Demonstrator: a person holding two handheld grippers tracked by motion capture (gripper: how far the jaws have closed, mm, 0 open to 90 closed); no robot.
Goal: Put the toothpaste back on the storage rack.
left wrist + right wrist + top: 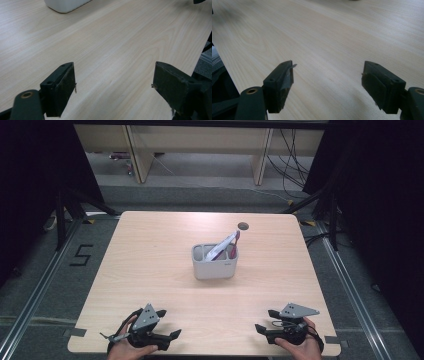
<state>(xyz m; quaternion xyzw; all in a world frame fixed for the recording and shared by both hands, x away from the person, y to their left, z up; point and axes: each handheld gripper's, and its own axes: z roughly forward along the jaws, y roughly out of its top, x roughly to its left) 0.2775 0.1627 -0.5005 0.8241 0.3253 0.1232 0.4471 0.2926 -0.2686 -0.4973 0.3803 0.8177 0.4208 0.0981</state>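
Standing near the middle of the tabletop (150, 270), a little toward its far side, your white holder (214, 262) has compartments along its top, and a white, flat-looking item with a pink part (223, 246) leans out of it toward the far right; what that item is cannot be told. Just beyond the holder, a small dark round hole (243, 226) sits near the tabletop's far edge. Your left gripper (167, 323) rests at the near left edge, held in your left hand (127, 350), and in the left gripper view its jaws stand wide apart over bare wood, with the holder's bottom corner (65, 5) at the top of the view. Your right gripper (264, 320) sits at the near right edge in your right hand (302, 347), jaws likewise spread with nothing between them
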